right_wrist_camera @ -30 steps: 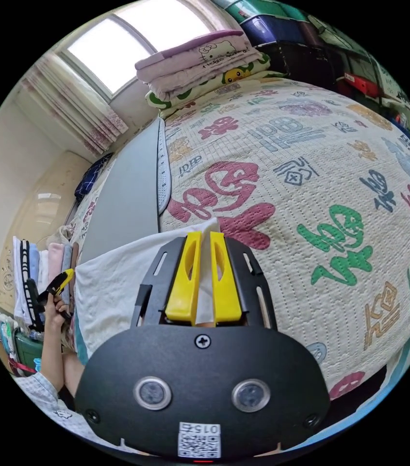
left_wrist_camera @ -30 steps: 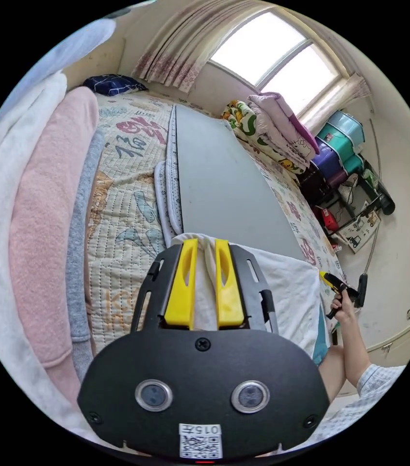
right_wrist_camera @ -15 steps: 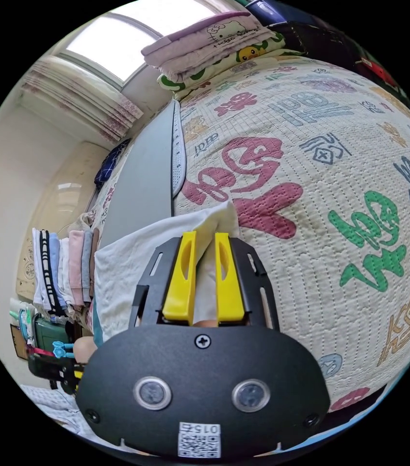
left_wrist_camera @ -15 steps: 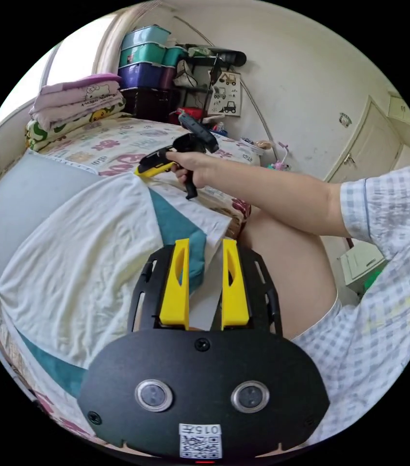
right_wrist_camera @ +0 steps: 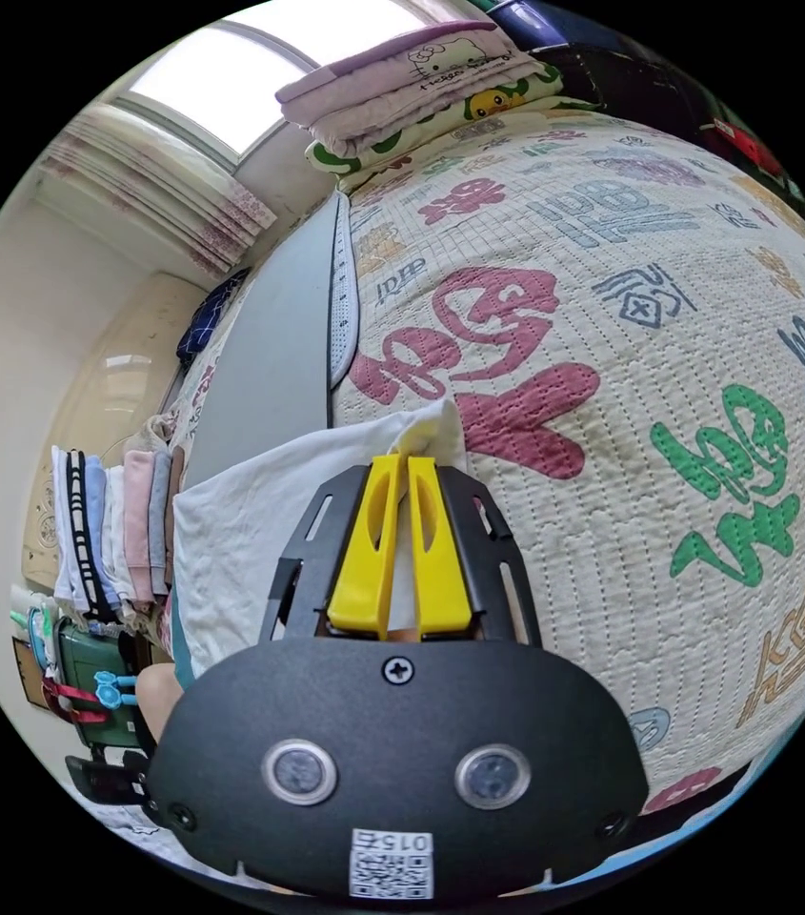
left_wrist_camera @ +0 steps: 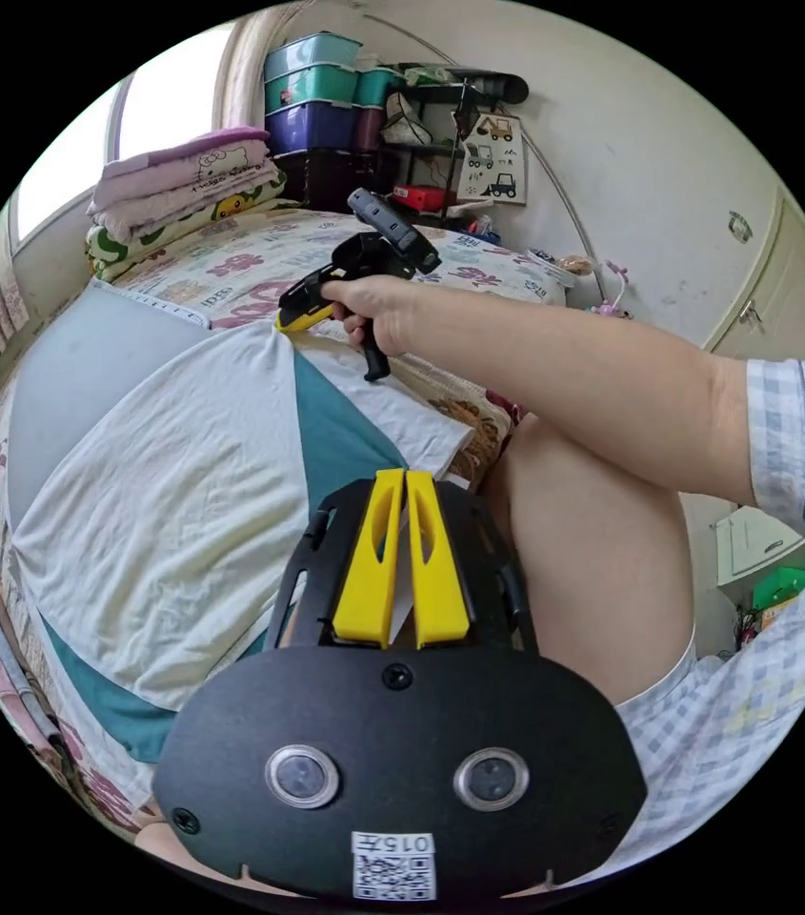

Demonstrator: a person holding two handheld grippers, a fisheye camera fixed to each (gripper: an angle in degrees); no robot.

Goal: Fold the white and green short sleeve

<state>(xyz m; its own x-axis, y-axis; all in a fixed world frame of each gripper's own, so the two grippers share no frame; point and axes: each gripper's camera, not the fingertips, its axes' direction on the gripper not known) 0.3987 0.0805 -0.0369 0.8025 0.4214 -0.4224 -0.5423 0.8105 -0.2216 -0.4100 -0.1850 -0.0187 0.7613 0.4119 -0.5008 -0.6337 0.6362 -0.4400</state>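
in the left gripper view the left gripper (left_wrist_camera: pixel 405 477) sits at lower centre, its yellow jaws nearly together, clenched on a thin white edge of the shirt (left_wrist_camera: pixel 164 496). the shirt, white with green panels, lies spread over the left half of that frame on the quilt (left_wrist_camera: pixel 478 272) and partly on a grey mat (left_wrist_camera: pixel 78 362). one green wedge runs down the middle toward the jaws, and another green strip shows at the lower left edge of the cloth.

in the upper centre of the same frame a hand (left_wrist_camera: pixel 378 310) holds the right gripper (left_wrist_camera: pixel 292 319), whose yellow tip touches the far edge of the shirt. the forearm crosses to the right, ending in a checked sleeve (left_wrist_camera: pixel 802 448); a bare leg (left_wrist_camera: pixel 593 562) fills the right centre. folded blankets (left_wrist_camera: pixel 188 191) and stacked bins (left_wrist_camera: pixel 311 91) stand at the top.

in the right gripper view the right gripper (right_wrist_camera: pixel 401 467) is at centre, its jaws drawn close on a bunched white corner of the shirt (right_wrist_camera: pixel 259 515), which trails to the left of the frame. the quilt (right_wrist_camera: pixel 669 381) with large coloured characters takes the right side, the mat (right_wrist_camera: pixel 273 353) lies at upper left, and folded clothes (right_wrist_camera: pixel 111 524) stand at the far left.
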